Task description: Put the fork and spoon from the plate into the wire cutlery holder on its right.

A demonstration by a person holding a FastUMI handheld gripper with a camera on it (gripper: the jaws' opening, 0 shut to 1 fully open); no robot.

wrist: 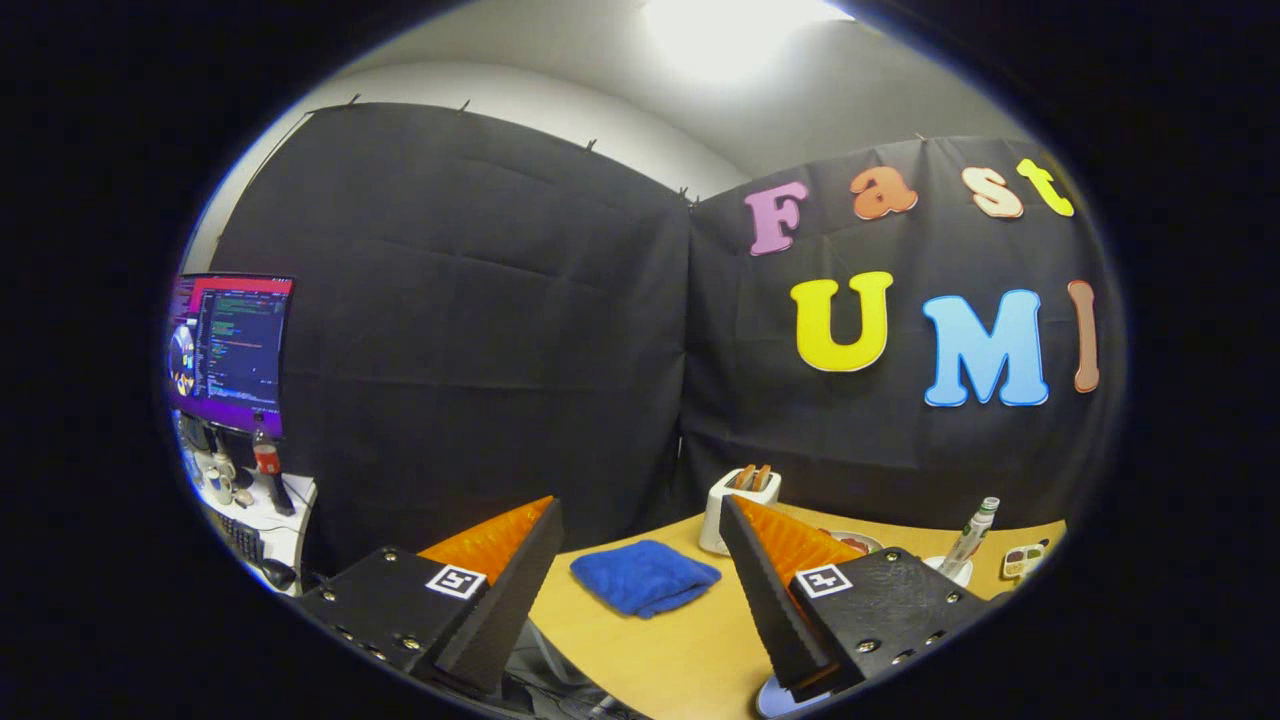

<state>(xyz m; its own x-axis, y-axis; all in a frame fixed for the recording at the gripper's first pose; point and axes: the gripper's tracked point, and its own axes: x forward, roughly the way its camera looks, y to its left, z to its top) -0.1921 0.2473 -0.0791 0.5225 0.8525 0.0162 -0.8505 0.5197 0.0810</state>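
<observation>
Your gripper point(640, 560) sits nearest, its two fingers point(500, 590) spread wide apart with nothing between them and nothing touching them. Each finger mount carries a small square black-and-white marker point(455, 581); it is a code pattern, not words. No readable brand or label shows on anything on the table.

Between the fingers and just ahead of them you see a folded blue cloth point(643, 577) lying flat on the wooden table point(680, 650). Beyond the cloth, close to the right finger's tip, stands a white toaster point(738, 505) with two slices of toast sticking up from its slots.

The plate point(855, 541) is mostly hidden behind the right finger; only a sliver of pale rim with something reddish on it shows, and you cannot make out the fork or spoon there. To the plate's right a white pen-like stick with a green band point(972, 535) leans up out of a pale round base; whether that is the holder, you cannot tell. Further right lies a small tray of coloured bits point(1025, 558).

Off beyond the left finger, a lit monitor point(232, 350) stands on a white desk point(270, 520) with small clutter.
</observation>
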